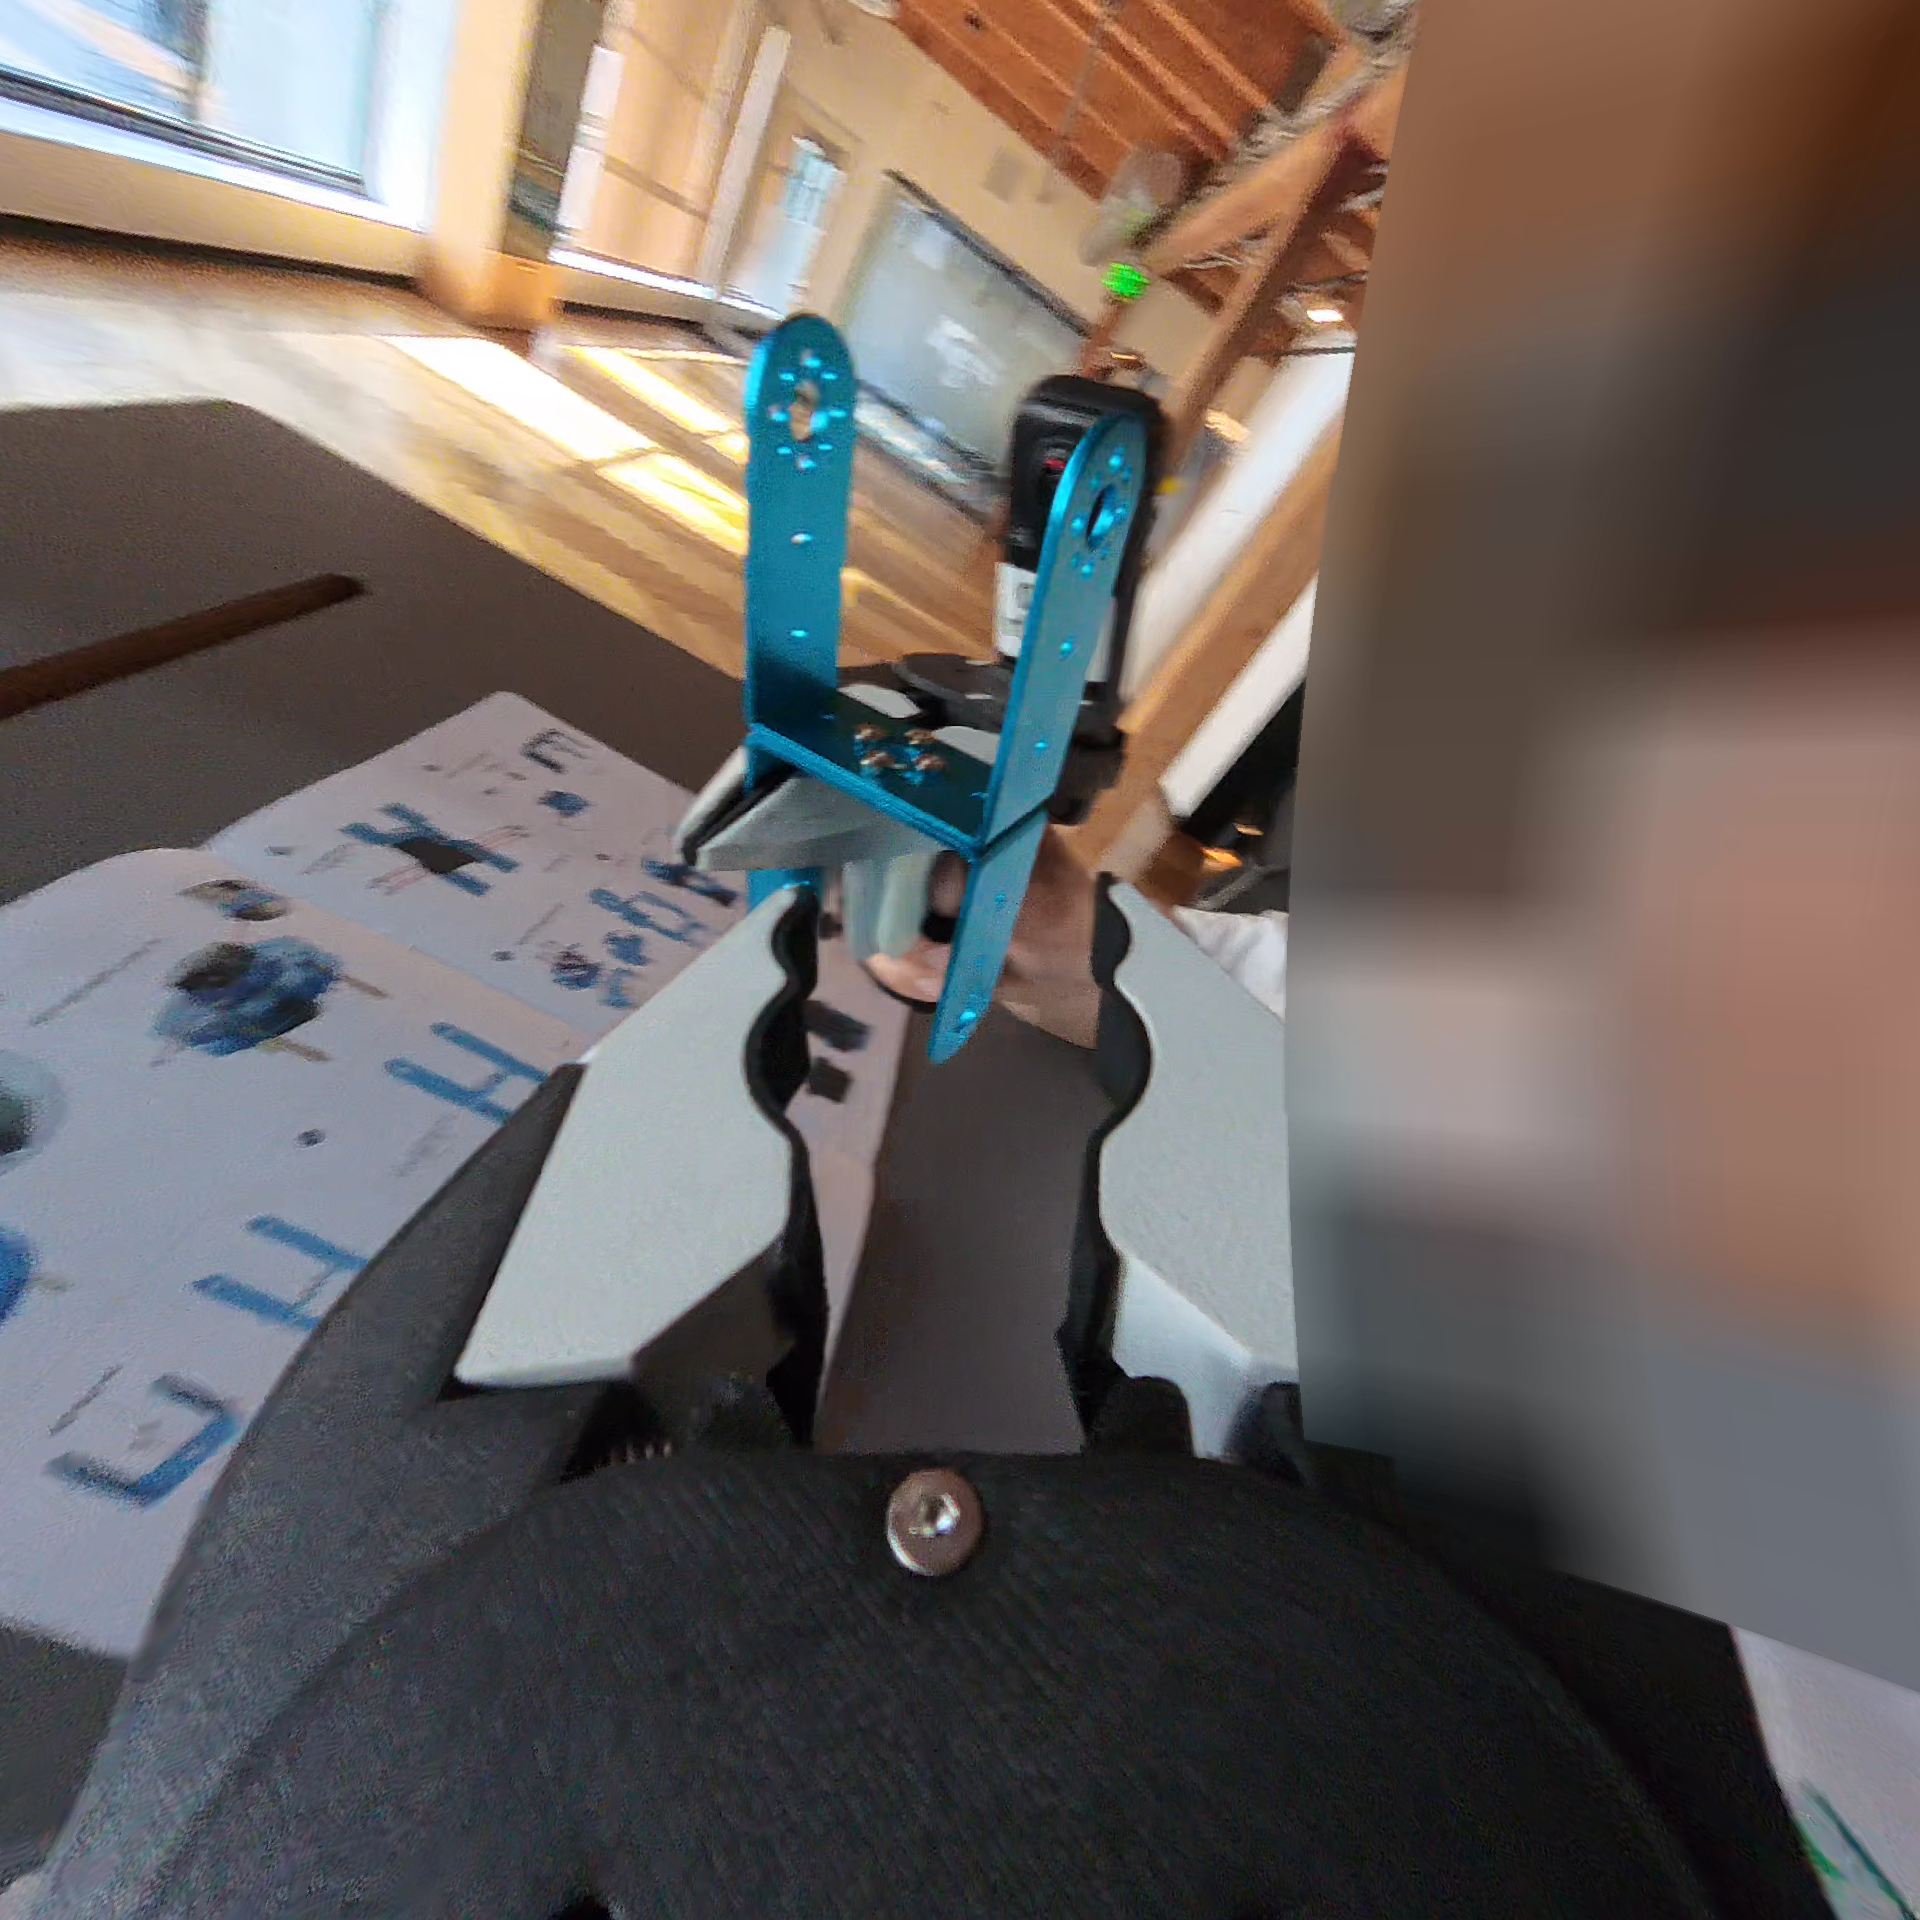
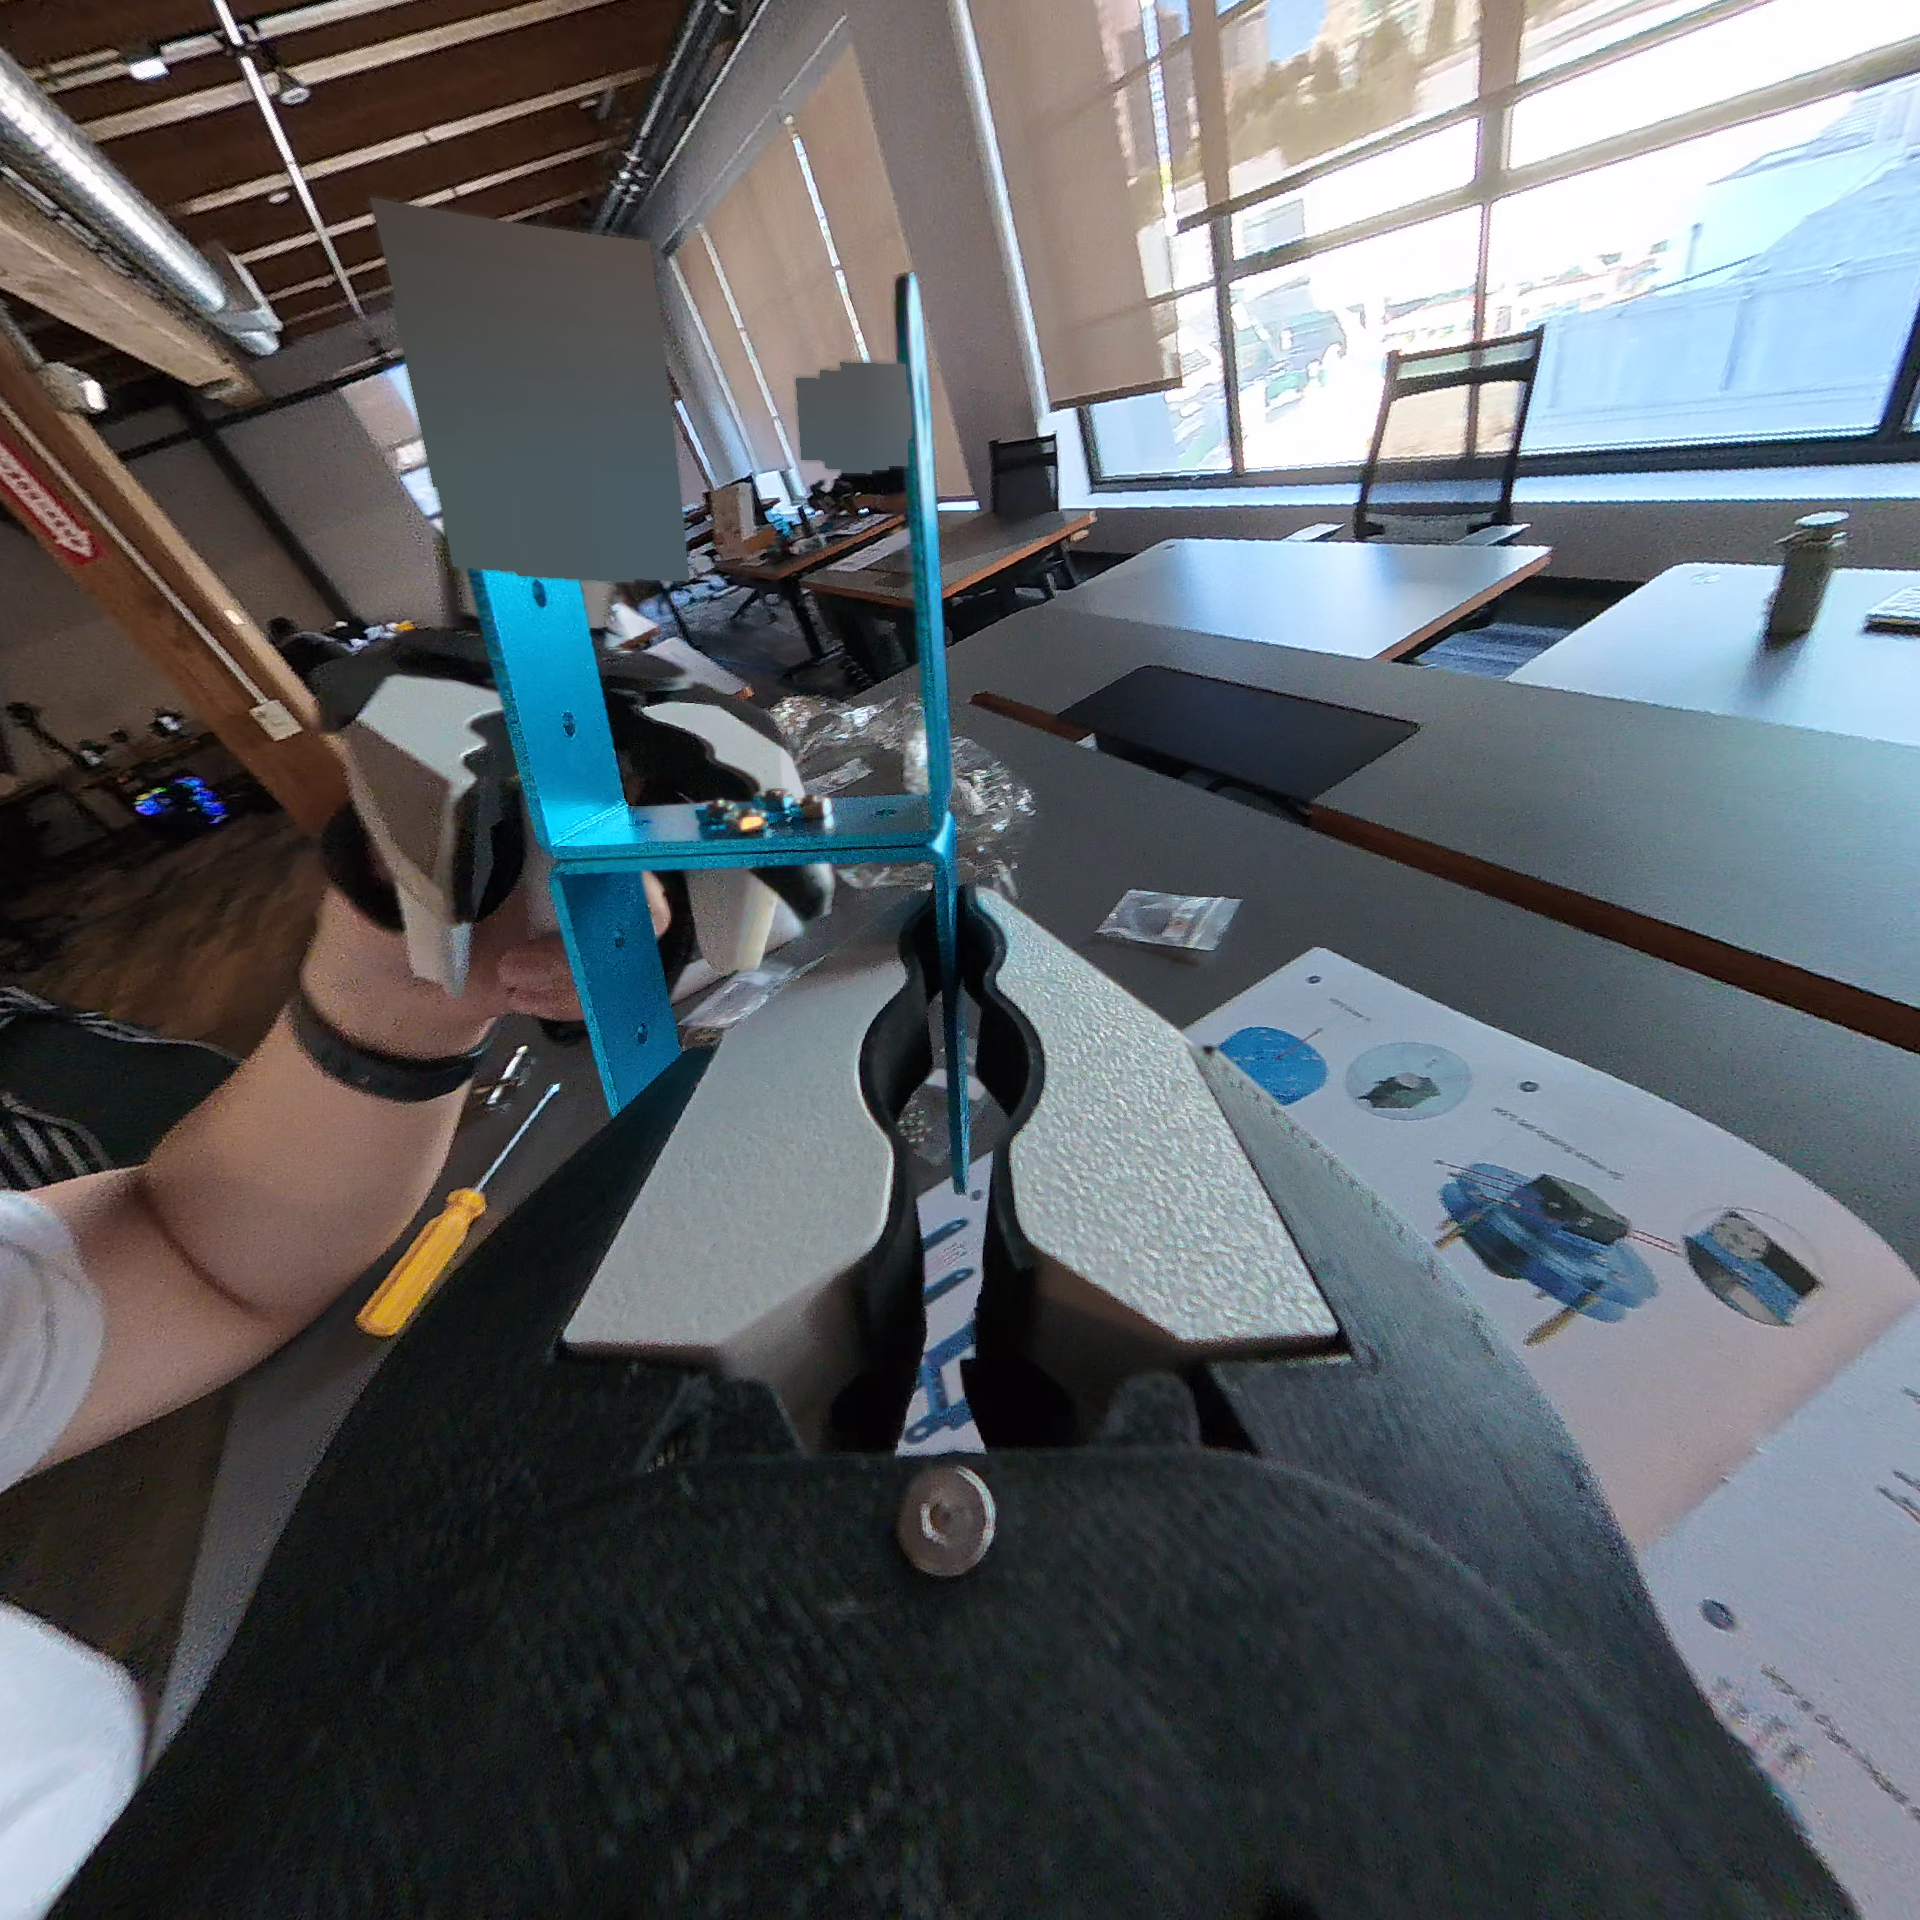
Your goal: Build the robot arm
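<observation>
Right gripper [image 2: 948,997] fingers clamping blue bracket [image 2: 940,623], left gripper [image 1: 940,935] spread beside it

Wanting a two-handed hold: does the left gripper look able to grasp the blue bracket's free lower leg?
Probably yes: the left gripper is open, and the free lower leg of the blue bracket lies between its fingers, nothing blocking.

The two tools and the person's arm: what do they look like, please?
Each tool, left and right, has pale grey textured fingers lined with wavy black pads, on a ribbed black body with one silver screw. The person wears a black wristband and a white sleeve.
</observation>
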